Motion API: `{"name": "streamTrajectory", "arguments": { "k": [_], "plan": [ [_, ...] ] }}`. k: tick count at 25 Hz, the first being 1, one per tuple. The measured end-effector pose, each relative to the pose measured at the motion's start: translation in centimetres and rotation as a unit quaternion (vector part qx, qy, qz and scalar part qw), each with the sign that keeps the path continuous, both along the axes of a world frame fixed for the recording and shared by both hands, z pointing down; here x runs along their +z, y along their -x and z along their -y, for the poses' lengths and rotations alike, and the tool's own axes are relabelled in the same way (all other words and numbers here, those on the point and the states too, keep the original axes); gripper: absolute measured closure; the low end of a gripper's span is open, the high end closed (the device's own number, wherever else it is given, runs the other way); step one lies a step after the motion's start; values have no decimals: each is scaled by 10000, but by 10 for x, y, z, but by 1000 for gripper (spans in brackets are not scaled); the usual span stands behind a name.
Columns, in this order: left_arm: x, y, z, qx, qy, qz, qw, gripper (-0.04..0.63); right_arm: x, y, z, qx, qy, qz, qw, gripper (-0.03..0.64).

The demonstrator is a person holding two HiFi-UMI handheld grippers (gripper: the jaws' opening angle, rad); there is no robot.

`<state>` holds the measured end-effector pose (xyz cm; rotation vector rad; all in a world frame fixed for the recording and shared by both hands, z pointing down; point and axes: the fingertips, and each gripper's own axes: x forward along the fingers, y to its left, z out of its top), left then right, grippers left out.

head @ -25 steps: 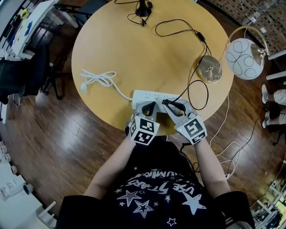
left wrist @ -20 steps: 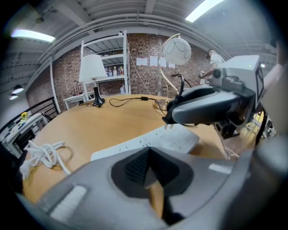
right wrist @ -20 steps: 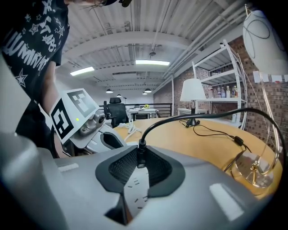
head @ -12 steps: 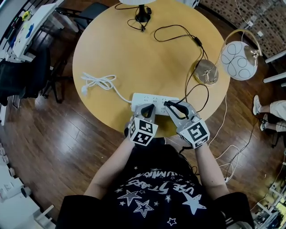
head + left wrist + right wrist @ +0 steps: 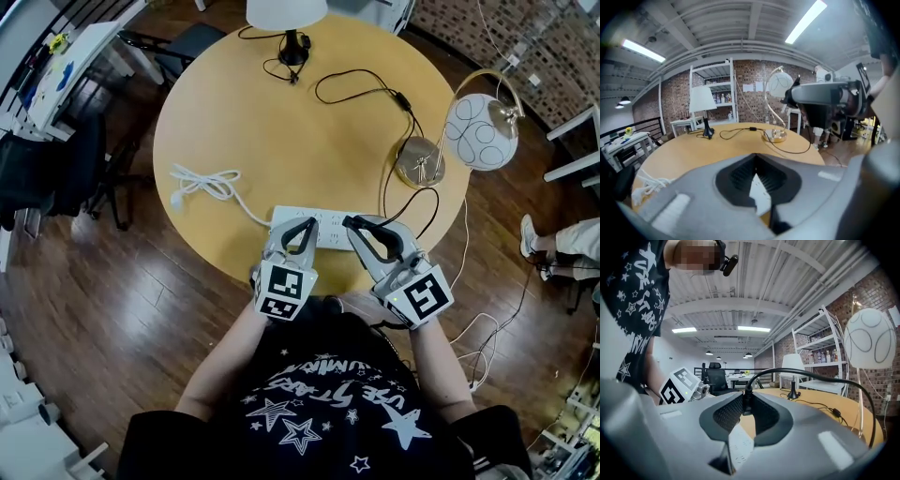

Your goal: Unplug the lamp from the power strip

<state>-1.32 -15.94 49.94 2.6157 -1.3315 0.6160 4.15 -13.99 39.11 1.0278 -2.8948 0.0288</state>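
The white power strip (image 5: 323, 229) lies near the front edge of the round wooden table (image 5: 281, 122). My right gripper (image 5: 352, 224) is at the strip's right end, shut on the black lamp plug (image 5: 747, 405). The plug's black cord (image 5: 811, 375) arcs away toward the brass lamp base (image 5: 419, 161) with its white globe shade (image 5: 481, 131). I cannot tell whether the plug's pins are out of the socket. My left gripper (image 5: 301, 226) is shut, its tips over the middle of the strip, with nothing between them. The strip (image 5: 759, 197) shows white through the left jaws.
The strip's own white cable (image 5: 206, 176) lies coiled at the table's left. A second lamp with a white shade (image 5: 286, 11) stands at the far edge, its cord running to an inline switch (image 5: 397, 97). More cables trail on the wooden floor (image 5: 478, 337) at the right.
The head view has shifted, so the table sits lower in the picture. Both grippers stay at the power strip, and the right one keeps its hold on the plug.
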Motion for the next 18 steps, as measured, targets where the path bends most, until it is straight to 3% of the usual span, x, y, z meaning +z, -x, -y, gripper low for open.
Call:
{"name": "streamTrajectory", "arguments": {
  "k": [5,9,18],
  "plan": [
    [-68,8,-6,-249,-682,-475,9962,592,-38,-3,-7,88,-309,310,9990,556],
    [-106,13,-15,-315,-1138,-748,9902,592,-55,-5,-12,167,-269,636,9975,557],
    [-136,10,-29,-418,-1382,-997,9845,592,-51,0,-17,88,-353,625,9974,560]
  ]
}}
